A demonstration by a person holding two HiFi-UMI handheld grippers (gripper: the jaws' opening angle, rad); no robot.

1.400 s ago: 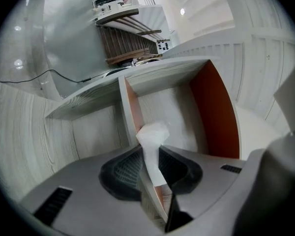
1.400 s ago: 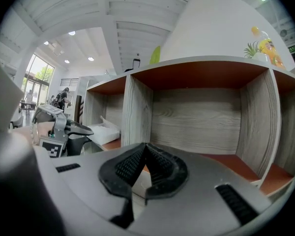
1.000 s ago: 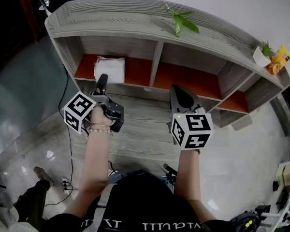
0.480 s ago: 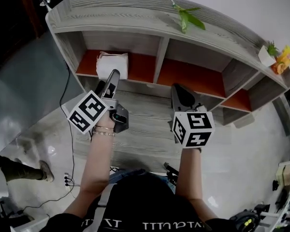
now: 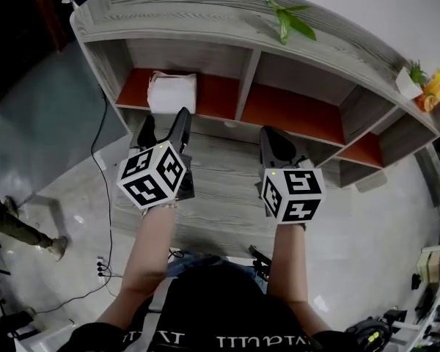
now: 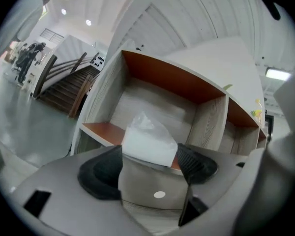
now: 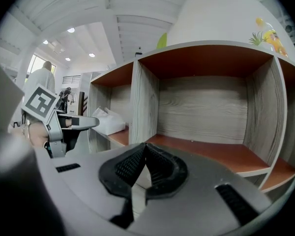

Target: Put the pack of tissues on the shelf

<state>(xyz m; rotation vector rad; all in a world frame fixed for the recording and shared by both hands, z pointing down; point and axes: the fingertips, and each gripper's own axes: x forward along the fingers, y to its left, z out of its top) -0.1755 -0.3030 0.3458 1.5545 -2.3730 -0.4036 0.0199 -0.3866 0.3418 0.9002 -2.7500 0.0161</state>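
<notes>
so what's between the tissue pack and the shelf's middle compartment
Bare orange shelf floor, then an upright wood divider, lie between the tissue pack and the middle compartment, per the head view.

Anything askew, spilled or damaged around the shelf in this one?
Nothing stands out. The pack of tissues sits squarely inside the left compartment of the shelf, its wrapper only slightly puckered on top. Nothing looks spilled, tipped or broken.

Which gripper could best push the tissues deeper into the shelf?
Left, probably. The left gripper sits right before the tissue pack in the left compartment, jaws wide, just closing, nothing gripped between them. The right gripper is shut and faces the empty middle compartment.
</notes>
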